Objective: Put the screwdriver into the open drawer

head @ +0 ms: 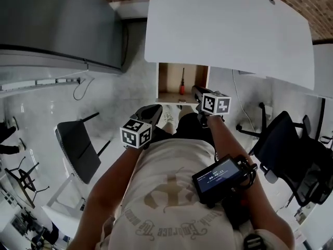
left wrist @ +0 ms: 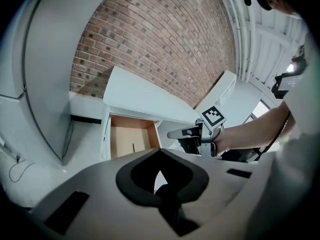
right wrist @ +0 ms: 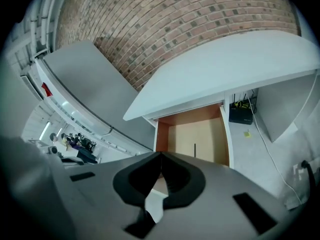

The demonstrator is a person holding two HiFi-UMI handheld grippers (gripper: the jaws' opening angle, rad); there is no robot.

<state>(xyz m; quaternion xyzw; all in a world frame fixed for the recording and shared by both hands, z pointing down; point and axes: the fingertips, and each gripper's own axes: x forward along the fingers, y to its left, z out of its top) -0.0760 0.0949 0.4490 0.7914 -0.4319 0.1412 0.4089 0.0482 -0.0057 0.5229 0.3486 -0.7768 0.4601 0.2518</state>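
The screwdriver [head: 182, 84], red-handled with a dark shaft, lies inside the open wooden drawer [head: 163, 80] under the white desk [head: 223, 30]. It shows as a thin dark line on the drawer floor in the left gripper view [left wrist: 133, 147] and in the right gripper view [right wrist: 194, 149]. My left gripper [head: 154, 110] hangs in front of the drawer [left wrist: 120, 139], shut and holding nothing, its tips [left wrist: 160, 152] pressed together. My right gripper [head: 197, 90] is at the drawer's front right corner, also shut and empty [right wrist: 161, 154], aimed into the drawer [right wrist: 200, 129].
A black chair [head: 78, 147] stands at the left and another [head: 291, 150] at the right. A grey cabinet [head: 57, 25] fills the upper left. A cable [right wrist: 270, 149] trails on the floor beside a black box [right wrist: 241, 113] under the desk.
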